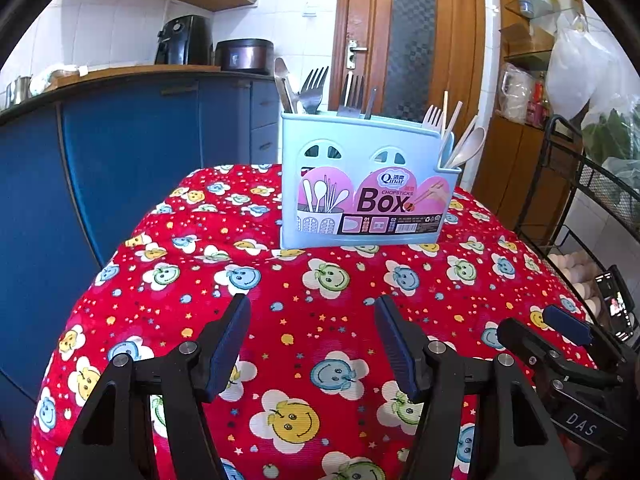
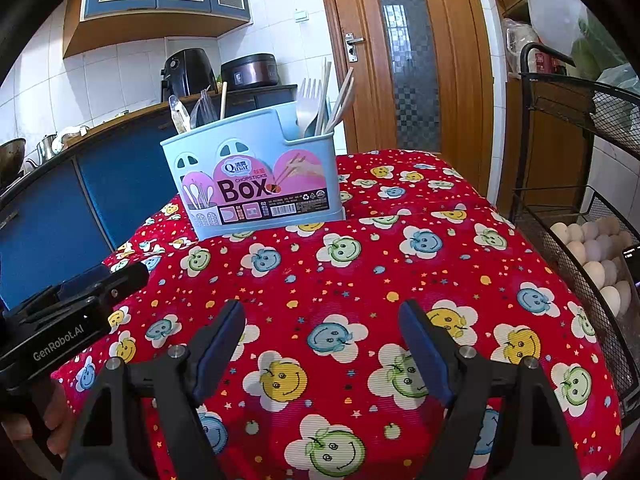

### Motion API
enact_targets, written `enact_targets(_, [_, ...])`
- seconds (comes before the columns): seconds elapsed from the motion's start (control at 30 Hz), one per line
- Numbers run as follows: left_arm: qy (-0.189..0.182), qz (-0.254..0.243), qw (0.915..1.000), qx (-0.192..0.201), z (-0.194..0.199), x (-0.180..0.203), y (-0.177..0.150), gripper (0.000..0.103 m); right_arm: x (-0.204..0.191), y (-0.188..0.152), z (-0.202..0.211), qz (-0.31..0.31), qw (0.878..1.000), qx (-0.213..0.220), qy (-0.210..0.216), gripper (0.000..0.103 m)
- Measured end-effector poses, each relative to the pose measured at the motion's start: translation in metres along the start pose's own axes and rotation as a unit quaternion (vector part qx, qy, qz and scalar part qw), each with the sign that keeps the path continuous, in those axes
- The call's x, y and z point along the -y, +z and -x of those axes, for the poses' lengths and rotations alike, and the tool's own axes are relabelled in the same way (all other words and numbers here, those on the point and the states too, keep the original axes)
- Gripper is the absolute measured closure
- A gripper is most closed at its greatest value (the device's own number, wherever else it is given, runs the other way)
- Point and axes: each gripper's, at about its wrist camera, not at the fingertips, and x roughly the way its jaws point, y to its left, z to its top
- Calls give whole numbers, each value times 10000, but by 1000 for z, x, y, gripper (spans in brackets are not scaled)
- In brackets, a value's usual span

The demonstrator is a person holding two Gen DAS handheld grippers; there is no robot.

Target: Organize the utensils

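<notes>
Your left gripper (image 1: 312,340) hovered over the desk (image 1: 320,300) with its red smiley-flower cloth, jaws standing apart and empty. Ahead of it, toward the far edge of the desk, stood the pale blue chopsticks box (image 1: 366,184): metal spoons and forks (image 1: 316,90) upright in its left compartment, pale plastic cutlery and chopsticks (image 1: 456,132) in its right. Your right gripper (image 2: 322,338) hovered just beside the left one, jaws likewise spread with nothing between them.
</notes>
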Motion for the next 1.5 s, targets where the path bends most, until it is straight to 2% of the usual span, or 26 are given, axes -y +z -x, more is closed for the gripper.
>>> enact_targets(1.5, [-8,-21,10000,-32,-1,1,0,37,1,0,0,-1,10000,-16,12,22])
